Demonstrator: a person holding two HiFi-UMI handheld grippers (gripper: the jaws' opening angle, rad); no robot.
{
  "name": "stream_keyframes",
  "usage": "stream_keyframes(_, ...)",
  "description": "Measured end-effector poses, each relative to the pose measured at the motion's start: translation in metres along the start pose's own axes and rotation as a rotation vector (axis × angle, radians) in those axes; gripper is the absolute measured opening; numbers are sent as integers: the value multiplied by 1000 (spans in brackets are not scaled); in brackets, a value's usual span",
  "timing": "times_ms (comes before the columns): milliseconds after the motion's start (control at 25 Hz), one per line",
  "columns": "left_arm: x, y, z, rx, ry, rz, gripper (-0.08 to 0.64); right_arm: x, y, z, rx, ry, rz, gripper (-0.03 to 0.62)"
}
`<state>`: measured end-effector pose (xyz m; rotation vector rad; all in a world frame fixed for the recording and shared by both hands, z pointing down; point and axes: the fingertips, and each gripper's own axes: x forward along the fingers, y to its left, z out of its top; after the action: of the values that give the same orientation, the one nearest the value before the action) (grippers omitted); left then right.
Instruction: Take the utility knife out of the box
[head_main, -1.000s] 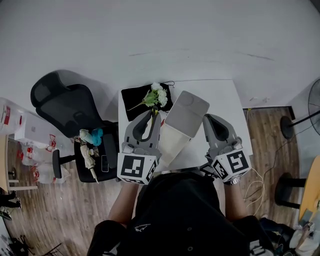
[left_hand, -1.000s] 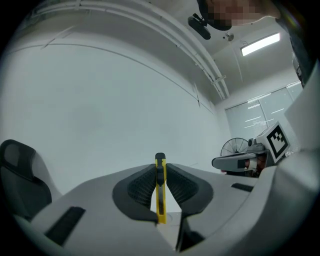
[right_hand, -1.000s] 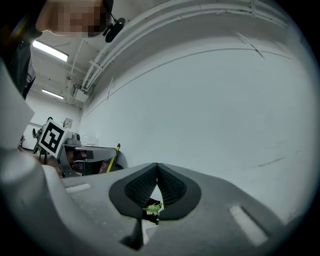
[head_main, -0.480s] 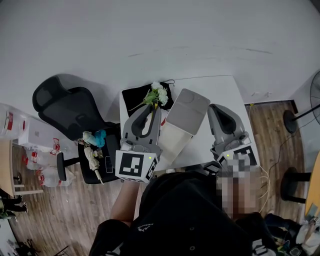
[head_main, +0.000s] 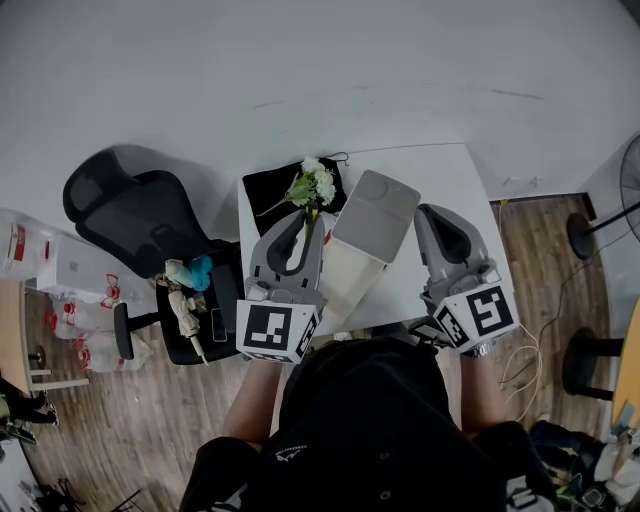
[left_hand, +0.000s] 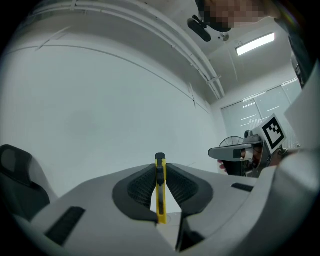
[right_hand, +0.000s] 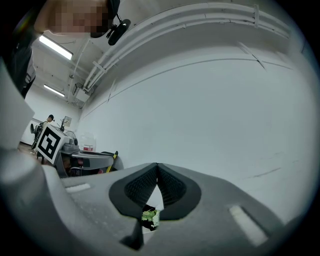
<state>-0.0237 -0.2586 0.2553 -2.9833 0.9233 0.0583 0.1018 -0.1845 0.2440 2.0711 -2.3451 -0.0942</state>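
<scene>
Left gripper (left_hand: 160, 169) is clamped on the utility knife (left_hand: 160, 195), which points to 12. Squeeze firmly and lift clear of the box (head_main: 352, 278) at 3. Right gripper (right_hand: 157, 172) is closed and empty.

This looks like an office-type workroom — a black swivel office chair (head_main: 130, 215) stands on wood-look flooring (head_main: 130, 430) beside a small white table (head_main: 450, 190) set against a plain white wall (head_main: 300, 60). A pedestal fan (head_main: 579, 237) stands at the right and loose cables (head_main: 520, 365) trail over the floor. Overhead run fluorescent strip lights (left_hand: 255, 44) and surface-mounted ceiling conduit (right_hand: 190, 16) — workplace fittings.
</scene>
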Motion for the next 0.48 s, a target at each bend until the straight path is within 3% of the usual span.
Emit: stream_keyframes(480, -5, 5, -8, -15, 8, 7, 63, 4, 7, -6, 26, 7, 12, 5)
